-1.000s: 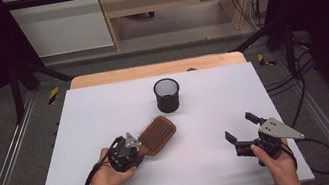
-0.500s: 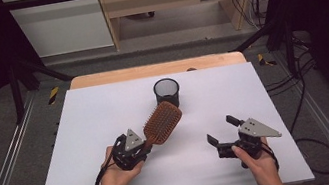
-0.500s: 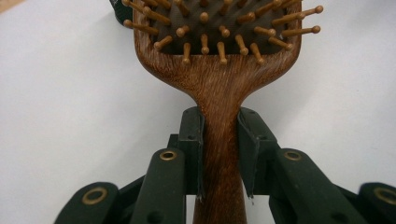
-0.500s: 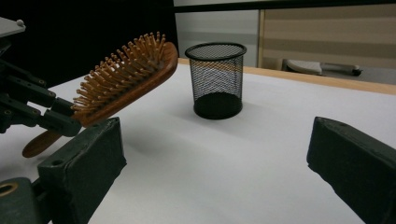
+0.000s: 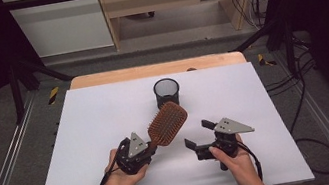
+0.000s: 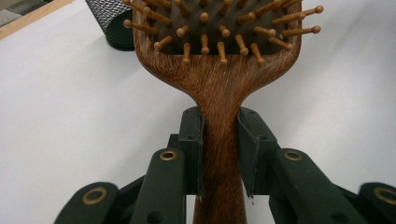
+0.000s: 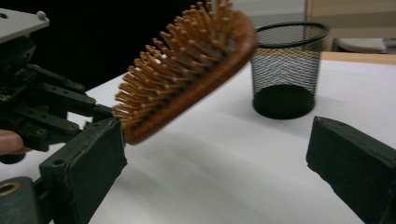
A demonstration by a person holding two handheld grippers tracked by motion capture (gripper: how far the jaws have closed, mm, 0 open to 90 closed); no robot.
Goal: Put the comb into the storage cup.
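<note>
Close up, left hand-held gripper (image 6: 219, 154) pinches hairbrush (image 6: 219, 60) handle; high view shows right hand-held gripper (image 5: 199, 135) spread, mesh cup (image 5: 167, 92) beyond.

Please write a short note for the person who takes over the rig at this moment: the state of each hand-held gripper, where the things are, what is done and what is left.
Left hand-held gripper: shut on the handle of the wooden hairbrush, which is lifted off the white table, bristles up, head pointing toward the black mesh cup.
Right hand-held gripper: open, holding nothing, low over the table beside the brush head, jaws turned toward it.
Mesh cup: upright near the far edge of the table, empty as far as I can see.
Done: brush grasped and raised.
Left, probably: bring the brush to the cup and set it in, perhaps with help from the right gripper.
</note>
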